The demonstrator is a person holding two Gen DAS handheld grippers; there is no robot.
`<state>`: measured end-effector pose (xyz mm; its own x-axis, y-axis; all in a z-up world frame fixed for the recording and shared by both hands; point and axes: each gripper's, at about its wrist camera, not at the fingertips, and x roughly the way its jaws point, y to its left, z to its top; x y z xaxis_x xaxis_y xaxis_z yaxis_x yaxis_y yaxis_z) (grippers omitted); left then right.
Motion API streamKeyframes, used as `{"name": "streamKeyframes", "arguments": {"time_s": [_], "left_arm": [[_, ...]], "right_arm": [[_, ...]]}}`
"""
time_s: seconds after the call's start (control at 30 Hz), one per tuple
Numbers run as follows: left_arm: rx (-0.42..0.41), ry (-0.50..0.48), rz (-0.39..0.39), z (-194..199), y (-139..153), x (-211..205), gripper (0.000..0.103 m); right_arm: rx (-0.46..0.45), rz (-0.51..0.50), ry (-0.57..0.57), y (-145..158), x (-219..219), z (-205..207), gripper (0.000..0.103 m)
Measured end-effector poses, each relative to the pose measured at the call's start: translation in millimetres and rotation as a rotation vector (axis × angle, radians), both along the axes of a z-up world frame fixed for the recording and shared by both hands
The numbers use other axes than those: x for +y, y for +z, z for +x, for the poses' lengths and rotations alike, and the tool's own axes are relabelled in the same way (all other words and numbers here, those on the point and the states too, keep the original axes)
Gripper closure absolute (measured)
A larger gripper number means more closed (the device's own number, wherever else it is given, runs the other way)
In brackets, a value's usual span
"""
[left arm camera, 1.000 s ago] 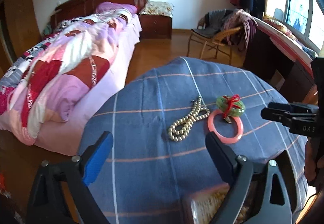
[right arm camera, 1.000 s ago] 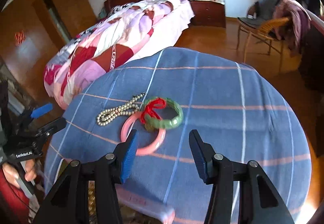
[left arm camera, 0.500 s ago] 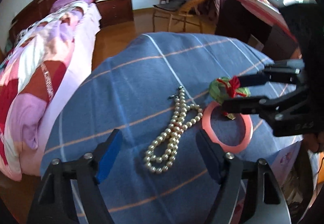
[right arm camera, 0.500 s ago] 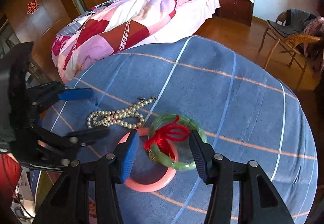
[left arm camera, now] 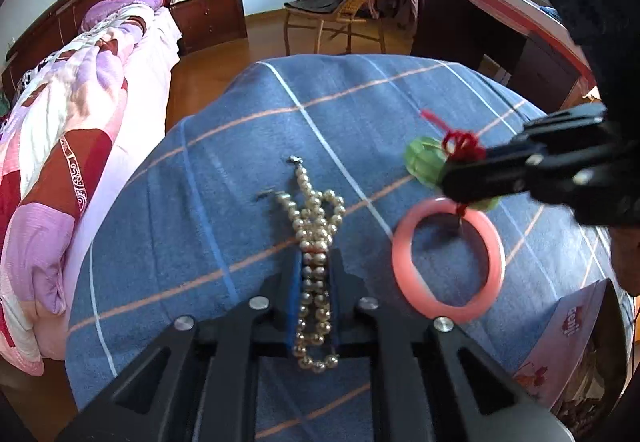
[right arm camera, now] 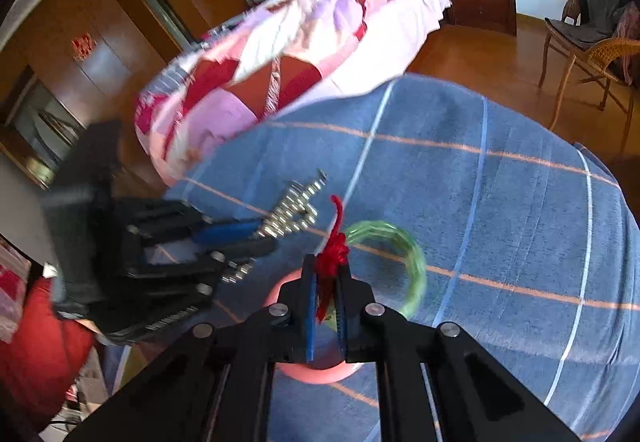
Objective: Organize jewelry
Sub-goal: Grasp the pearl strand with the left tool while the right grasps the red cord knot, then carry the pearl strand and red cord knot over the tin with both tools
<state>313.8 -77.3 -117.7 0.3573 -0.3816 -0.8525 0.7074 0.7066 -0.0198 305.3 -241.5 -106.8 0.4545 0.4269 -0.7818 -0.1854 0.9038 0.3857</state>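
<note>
A pearl necklace (left arm camera: pixel 316 238) lies doubled on the blue checked tablecloth (left arm camera: pixel 224 170). My left gripper (left arm camera: pixel 315 266) is shut on its near half; the far loops rest on the cloth. It also shows in the right wrist view (right arm camera: pixel 296 210), where the left gripper (right arm camera: pixel 256 238) is at left. My right gripper (right arm camera: pixel 326 274) is shut on the red cord (right arm camera: pixel 336 242) of a green bangle (right arm camera: pixel 404 254) and holds it tilted above the cloth. In the left wrist view the right gripper (left arm camera: pixel 456 170) holds the green bangle (left arm camera: pixel 424 158) at right. A pink bangle (left arm camera: pixel 446 262) lies flat beneath it.
A printed box (left arm camera: pixel 568 338) sits at the table's near right edge. A bed with a pink and purple quilt (left arm camera: pixel 60 138) stands left of the table. A wicker chair with clothes (left arm camera: pixel 352 6) and a dark desk (left arm camera: pixel 500 30) stand beyond.
My left gripper has closed on the pearl necklace. My right gripper has closed on the green bangle's red cord and lifted it off the pink bangle.
</note>
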Motion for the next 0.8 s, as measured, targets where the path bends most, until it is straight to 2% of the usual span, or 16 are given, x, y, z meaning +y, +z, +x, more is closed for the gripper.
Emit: {"name": "streamKeyframes", "arguments": {"time_s": [0.1, 0.27, 0.37, 0.5, 0.57, 0.73, 0.8], "left_arm": [[0.007, 0.023, -0.023, -0.4, 2.5, 3.6, 0.090], [-0.024, 0.067, -0.111, -11.8, 35.5, 20.6, 0.090], [-0.040, 0.070, -0.138, -25.1, 50.1, 24.3, 0.090], [-0.062, 0.056, -0.131, -49.5, 63.7, 22.3, 0.090], [-0.079, 0.049, -0.130, -59.7, 68.4, 21.0, 0.090], [-0.071, 0.061, -0.166, -74.7, 78.0, 26.6, 0.090], [-0.068, 0.061, -0.182, -81.1, 81.4, 27.7, 0.090]], "right_arm": [[-0.032, 0.026, -0.020, 14.1, -3.0, -10.6, 0.096], [-0.073, 0.123, -0.035, 38.8, -11.0, -31.7, 0.096], [-0.076, 0.111, -0.053, 44.7, -12.4, -41.2, 0.096], [-0.019, -0.028, -0.091, 33.3, -10.0, -43.3, 0.096], [0.005, -0.058, -0.103, 22.7, -14.5, -45.0, 0.096], [0.081, -0.042, -0.143, -4.8, -33.2, -49.8, 0.095], [0.103, -0.002, -0.171, -11.9, -41.7, -50.7, 0.095]]}}
